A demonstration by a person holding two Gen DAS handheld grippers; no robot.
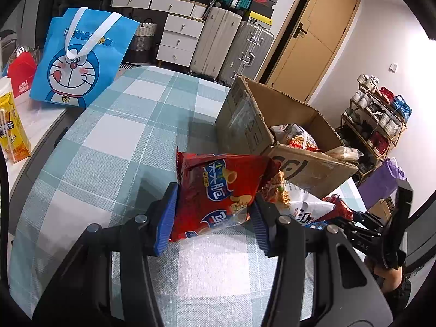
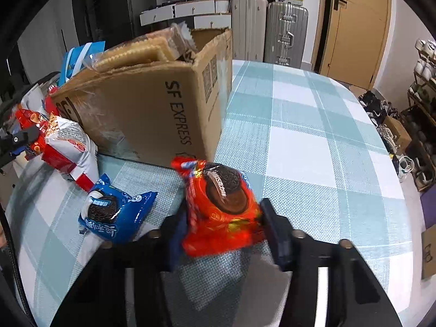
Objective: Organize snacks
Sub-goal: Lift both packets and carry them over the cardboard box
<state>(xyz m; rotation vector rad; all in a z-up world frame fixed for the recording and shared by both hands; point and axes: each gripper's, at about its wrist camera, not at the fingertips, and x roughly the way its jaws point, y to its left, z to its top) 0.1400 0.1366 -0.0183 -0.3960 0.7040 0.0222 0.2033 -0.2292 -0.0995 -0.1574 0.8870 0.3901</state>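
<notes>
My left gripper is shut on a red chip bag and holds it above the checked tablecloth, just left of the open cardboard box. My right gripper is shut on an orange-red Oreo pack, held in front of the box. A blue Oreo pack lies on the cloth to its left. A white-and-red snack bag lies against the box and also shows in the left wrist view. The box holds noodle packs and a biscuit pack.
A blue Doraemon tote, a red carton and a yellow drink carton stand on a white side surface at the left. Suitcases, drawers and a door are behind. A shoe rack stands right.
</notes>
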